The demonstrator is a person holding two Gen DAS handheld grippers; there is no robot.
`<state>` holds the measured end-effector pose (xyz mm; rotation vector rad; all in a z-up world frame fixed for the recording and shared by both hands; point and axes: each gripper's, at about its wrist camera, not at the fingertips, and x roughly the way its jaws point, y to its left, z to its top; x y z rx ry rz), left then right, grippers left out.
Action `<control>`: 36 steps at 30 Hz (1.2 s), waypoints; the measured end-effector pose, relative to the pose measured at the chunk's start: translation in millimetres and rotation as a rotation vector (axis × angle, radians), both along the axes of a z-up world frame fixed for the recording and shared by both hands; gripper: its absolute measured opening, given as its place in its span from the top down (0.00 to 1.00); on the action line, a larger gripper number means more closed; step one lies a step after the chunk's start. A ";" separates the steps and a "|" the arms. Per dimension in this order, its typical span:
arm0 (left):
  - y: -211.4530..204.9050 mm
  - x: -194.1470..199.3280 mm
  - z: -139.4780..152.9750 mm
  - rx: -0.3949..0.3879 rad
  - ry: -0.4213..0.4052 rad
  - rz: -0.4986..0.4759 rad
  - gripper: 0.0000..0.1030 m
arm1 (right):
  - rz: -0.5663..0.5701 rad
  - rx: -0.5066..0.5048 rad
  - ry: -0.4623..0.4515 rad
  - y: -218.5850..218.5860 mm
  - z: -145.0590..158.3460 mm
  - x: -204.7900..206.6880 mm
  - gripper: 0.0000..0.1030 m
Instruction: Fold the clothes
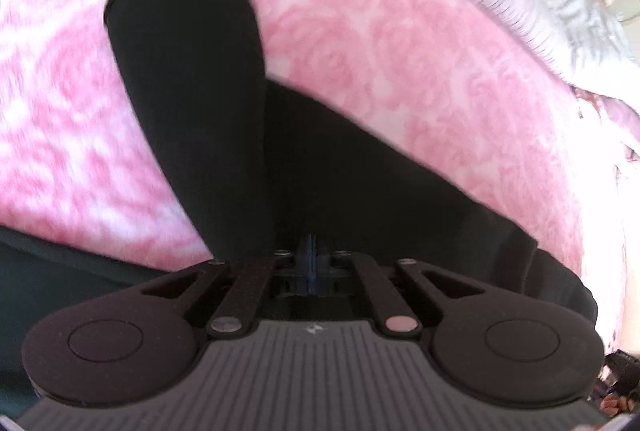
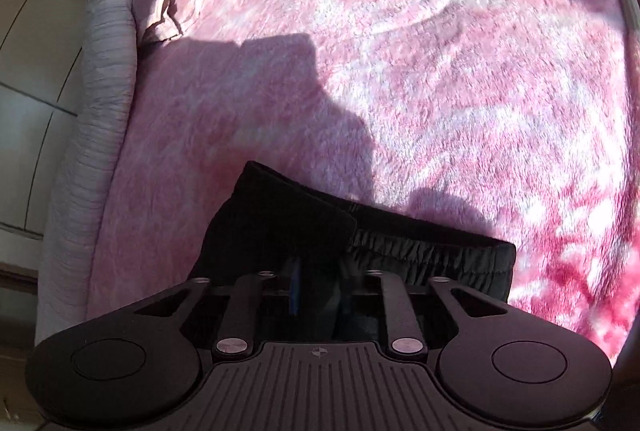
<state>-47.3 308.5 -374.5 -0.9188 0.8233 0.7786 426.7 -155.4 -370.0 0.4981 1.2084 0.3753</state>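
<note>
I work with a pair of black trousers (image 1: 192, 103) on a bed covered by a pink fleece blanket (image 1: 400, 51). In the left wrist view the two legs go away from my left tool (image 1: 310, 263) in a V shape — one leg points up and a little to the left, the other runs to the right. The fingers of this tool are pressed together on the black cloth near the place where the legs meet, so I judge it is holding the trousers there.

In the right wrist view I see the gathered elastic waistband (image 2: 424, 251) just in front of my right tool (image 2: 316, 291), and one flap of the cloth is turned over beside it. The blue pads (image 2: 295, 287) stand narrow with dark cloth between them; I believe this tool grips the waist part, but the shadow hides the contact itself.

The cloth looks thin, soft and light. It hangs and creases easily, it has no stiffness, and nothing in it can break. On the fleece it will probably drag and not slide — I would lift it more than pull it. The best places to hold are the thick ones: the elastic waistband and the hems at the ends of the legs, because a single thin layer may slip out from the pads.
</note>
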 end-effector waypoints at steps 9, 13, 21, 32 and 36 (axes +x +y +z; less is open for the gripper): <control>-48.9 -70.8 27.6 0.055 0.050 0.048 1.00 | 0.131 -0.050 -0.060 -19.9 45.7 -22.1 0.93; -53.0 -54.7 16.7 -0.008 0.043 0.037 0.95 | 0.126 -0.055 -0.028 -23.7 29.4 -20.8 0.93; -21.0 3.6 5.2 0.031 0.136 0.012 0.68 | 0.136 -0.050 -0.024 -15.3 30.7 -14.2 0.90; 7.4 20.3 -17.3 0.070 0.315 0.047 0.99 | 0.142 -0.036 -0.011 -13.3 22.6 -4.1 0.89; 1.7 -5.7 13.6 0.104 0.240 0.086 0.99 | 0.186 -0.031 -0.060 -13.3 41.2 -4.7 0.92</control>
